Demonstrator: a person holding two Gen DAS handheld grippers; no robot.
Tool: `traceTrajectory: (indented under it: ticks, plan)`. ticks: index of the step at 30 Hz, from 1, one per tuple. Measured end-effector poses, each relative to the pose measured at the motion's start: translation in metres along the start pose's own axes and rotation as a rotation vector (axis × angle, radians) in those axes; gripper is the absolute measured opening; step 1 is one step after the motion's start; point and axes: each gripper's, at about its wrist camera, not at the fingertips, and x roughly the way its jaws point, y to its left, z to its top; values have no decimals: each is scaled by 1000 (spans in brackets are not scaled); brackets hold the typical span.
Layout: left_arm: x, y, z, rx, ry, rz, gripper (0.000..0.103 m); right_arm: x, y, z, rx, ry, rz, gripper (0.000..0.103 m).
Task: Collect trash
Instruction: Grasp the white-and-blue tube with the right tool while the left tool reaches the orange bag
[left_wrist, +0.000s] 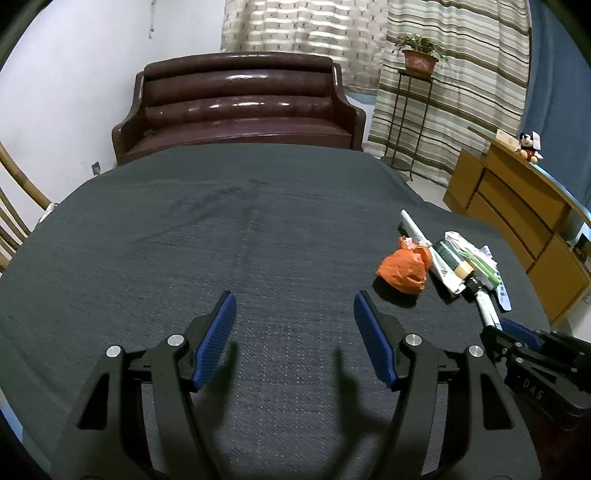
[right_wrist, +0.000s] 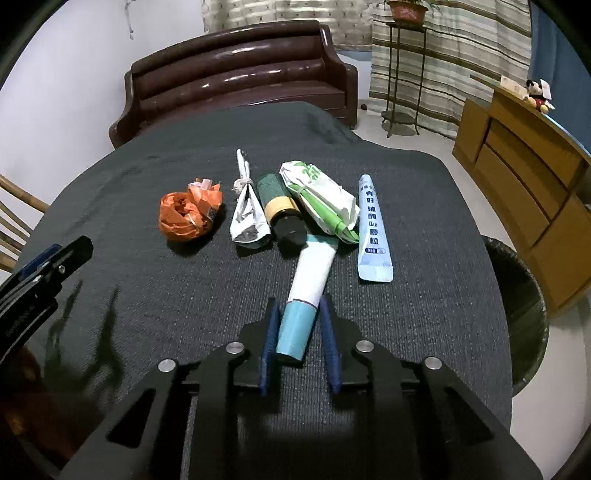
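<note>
The right tool (right_wrist: 297, 328) clamps the near end of a white-and-teal tube (right_wrist: 308, 291) lying on the grey-covered counter (right_wrist: 424, 314); the left tool (left_wrist: 295, 332) hangs spread, empty.

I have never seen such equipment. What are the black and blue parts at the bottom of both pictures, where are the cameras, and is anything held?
They are two hand-held grippers, each carrying a camera that looks along its fingers. The left gripper is open above bare dark cloth. The right gripper has its blue pads around the blue end of a white and blue tube. Beyond lie an orange crumpled bag, a knotted white wrapper, a dark green bottle, a green and white packet and a blue sachet. A dark bin stands right of the table.
</note>
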Motion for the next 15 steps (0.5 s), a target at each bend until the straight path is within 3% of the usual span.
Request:
traceTrajectory:
  ticks: [6, 15]
  plan:
    - [-2, -6, -1, 4, -4, -1, 65, -4, -2, -4, 14, -4, 28, 14]
    - [-9, -17, -4, 11, -8, -16, 65, -23, -6, -3, 16, -72, 31, 14]
